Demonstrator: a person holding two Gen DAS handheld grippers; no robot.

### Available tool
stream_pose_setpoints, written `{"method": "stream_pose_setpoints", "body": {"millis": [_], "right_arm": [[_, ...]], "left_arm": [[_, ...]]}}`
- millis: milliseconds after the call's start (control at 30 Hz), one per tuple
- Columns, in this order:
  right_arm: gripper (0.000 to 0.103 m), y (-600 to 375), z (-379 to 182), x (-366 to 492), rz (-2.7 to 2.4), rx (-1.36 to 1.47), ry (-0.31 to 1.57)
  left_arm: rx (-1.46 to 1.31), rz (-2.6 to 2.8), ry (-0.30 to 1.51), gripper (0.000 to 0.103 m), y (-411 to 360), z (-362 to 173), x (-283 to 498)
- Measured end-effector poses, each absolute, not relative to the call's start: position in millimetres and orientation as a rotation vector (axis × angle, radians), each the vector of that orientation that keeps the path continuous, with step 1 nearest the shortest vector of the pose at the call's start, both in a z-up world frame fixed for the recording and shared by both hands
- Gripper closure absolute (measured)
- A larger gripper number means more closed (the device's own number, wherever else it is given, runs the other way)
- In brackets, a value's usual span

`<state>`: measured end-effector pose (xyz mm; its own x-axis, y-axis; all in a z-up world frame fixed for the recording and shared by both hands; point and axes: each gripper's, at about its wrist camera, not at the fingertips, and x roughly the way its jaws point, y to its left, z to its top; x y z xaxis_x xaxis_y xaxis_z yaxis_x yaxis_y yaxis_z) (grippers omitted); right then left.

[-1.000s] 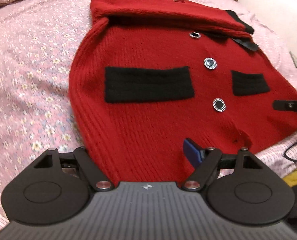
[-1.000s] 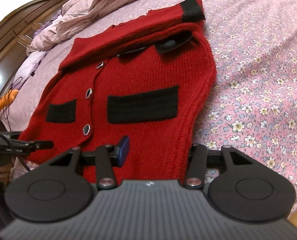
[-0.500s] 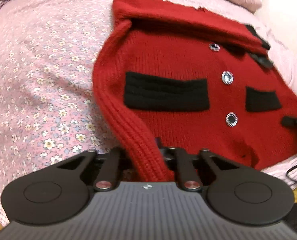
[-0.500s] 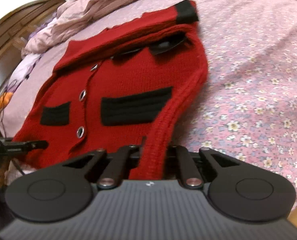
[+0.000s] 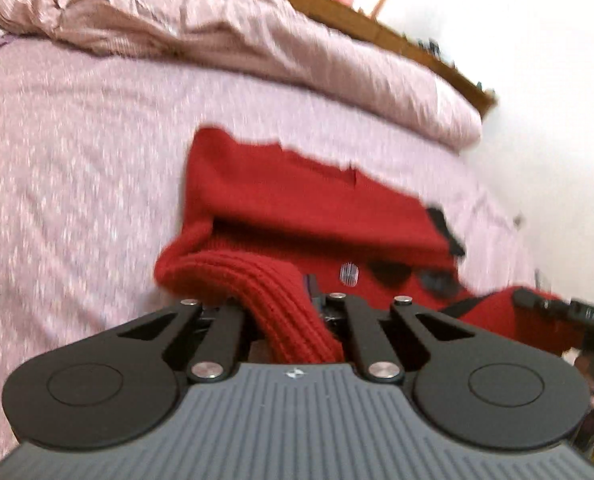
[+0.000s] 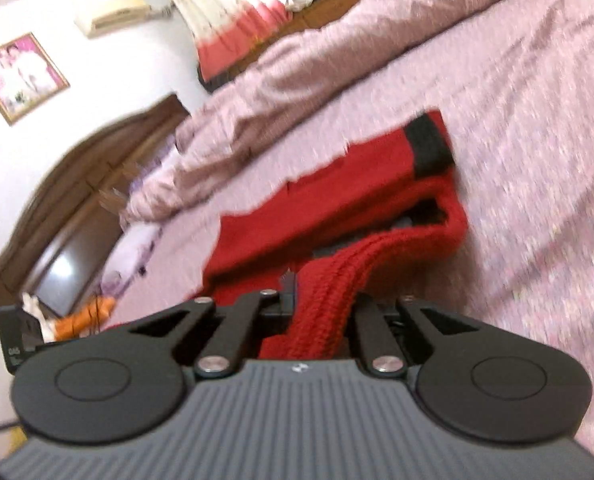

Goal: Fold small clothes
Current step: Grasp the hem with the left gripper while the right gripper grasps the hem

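Observation:
A small red knit cardigan [image 5: 297, 208] with black trim and silver buttons lies on the pink floral bed; it also shows in the right wrist view [image 6: 337, 200]. My left gripper [image 5: 293, 316] is shut on the cardigan's bottom hem at its left side, and the ribbed cloth rises bunched between the jaws. My right gripper [image 6: 317, 312] is shut on the hem at the right side and holds it up likewise. The lifted lower part curls over toward the collar and hides the pockets. The sleeves lie folded across the top, with a black cuff [image 6: 429, 144] showing.
A crumpled pink quilt [image 5: 217, 28] lies along the far side of the bed [image 5: 57, 160]. A dark wooden headboard [image 6: 77, 184] and white wall stand beyond. The other gripper's black body [image 5: 569, 312] shows at the right edge of the left wrist view.
Both grippers closed on the hem from open, then lifted it up and forward toward the collar. The cardigan's lower half now arches over its front; both views are blurred by motion.

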<state>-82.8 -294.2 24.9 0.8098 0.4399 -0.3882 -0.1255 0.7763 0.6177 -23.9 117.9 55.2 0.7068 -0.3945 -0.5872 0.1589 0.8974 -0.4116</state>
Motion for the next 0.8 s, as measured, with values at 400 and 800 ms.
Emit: {"method": "stream_pose_setpoints", "body": {"millis": [400, 800], "right_arm": [[0.094, -312.2, 58.3, -7.9, 0.236, 0.631, 0.401], [0.094, -309.6, 29.9, 105.8, 0.133, 0.563, 0.452]], "left_arm": [[-0.391, -0.184, 0.606, 0.094, 119.7, 104.0, 71.0], [-0.289, -0.124, 0.7, 0.094, 96.7, 55.7, 206.7]]}}
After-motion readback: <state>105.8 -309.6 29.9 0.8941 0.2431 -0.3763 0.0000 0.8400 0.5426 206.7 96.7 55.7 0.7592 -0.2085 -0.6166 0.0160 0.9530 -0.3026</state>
